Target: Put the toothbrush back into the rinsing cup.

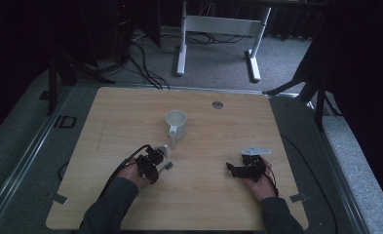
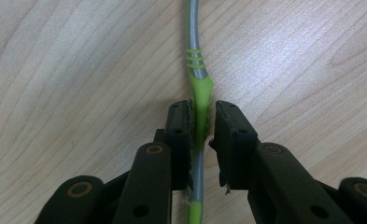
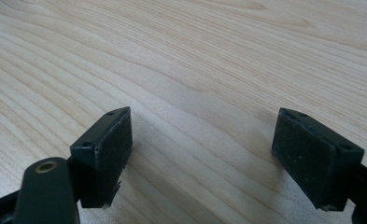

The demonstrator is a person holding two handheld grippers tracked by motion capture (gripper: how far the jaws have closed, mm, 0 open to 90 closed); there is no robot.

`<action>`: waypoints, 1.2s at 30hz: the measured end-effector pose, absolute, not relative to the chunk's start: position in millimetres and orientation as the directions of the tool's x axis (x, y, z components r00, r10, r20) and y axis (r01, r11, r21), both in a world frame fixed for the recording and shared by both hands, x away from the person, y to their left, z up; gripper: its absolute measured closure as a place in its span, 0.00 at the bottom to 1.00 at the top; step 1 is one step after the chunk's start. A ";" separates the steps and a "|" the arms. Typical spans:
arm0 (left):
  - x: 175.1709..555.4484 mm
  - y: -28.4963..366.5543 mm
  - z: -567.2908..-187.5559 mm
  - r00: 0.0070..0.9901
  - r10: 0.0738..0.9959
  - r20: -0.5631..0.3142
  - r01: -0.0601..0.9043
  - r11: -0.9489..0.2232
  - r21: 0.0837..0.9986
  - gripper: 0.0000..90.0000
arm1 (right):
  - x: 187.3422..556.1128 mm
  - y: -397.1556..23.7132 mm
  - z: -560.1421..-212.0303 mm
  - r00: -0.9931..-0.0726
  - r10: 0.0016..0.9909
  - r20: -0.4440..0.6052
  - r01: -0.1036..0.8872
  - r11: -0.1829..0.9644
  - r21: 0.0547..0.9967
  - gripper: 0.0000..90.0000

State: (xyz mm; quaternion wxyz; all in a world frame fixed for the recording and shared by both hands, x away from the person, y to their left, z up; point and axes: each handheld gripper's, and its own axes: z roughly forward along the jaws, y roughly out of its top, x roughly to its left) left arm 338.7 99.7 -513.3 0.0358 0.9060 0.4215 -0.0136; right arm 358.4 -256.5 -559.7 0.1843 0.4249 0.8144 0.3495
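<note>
**Two claws low on the surface, one clamped on a green-and-grey utensil**

Two hands work at the near side of the wooden surface [image 1: 130, 117], with a white mug [image 1: 176, 122] standing just beyond them as the landmark. The left claw [image 2: 201, 122], seen in its own view, is pinched tight around a thin utensil handle [image 2: 199, 88], green where the pads meet it and grey farther along. The handle lies flat on the wood, its long axis running straight away from the claw. In the high view the left claw [image 1: 162, 155] sits just in front of the mug, slightly to its left, and the handle appears to point towards the mug's base; its far end is too small to make out there.

The right claw [image 3: 202, 149] is spread wide, gripping nothing, the bare wood grain showing between its pads. In the high view it [image 1: 235, 169] rests well to the right of the mug and nearer the person.

No readable writing or brand mark shows on the mug, utensil or claws.
</note>
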 end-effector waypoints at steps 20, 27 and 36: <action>341.1 94.1 -517.0 0.671 0.741 -0.022 0.741 -0.671 0.022 0.91 | 358.3 -256.5 -559.7 -0.571 0.821 -0.003 0.564 0.394 0.726 0.22; 340.9 93.5 -517.1 0.680 0.733 -0.018 0.733 -0.680 0.025 0.92 | 358.4 -256.5 -559.7 -0.571 0.821 -0.003 0.563 0.395 0.726 0.22; 339.5 95.0 -512.6 0.679 0.734 -0.027 0.734 -0.677 0.055 0.92 | 358.4 -256.5 -559.7 -0.571 0.821 -0.003 0.563 0.394 0.726 0.22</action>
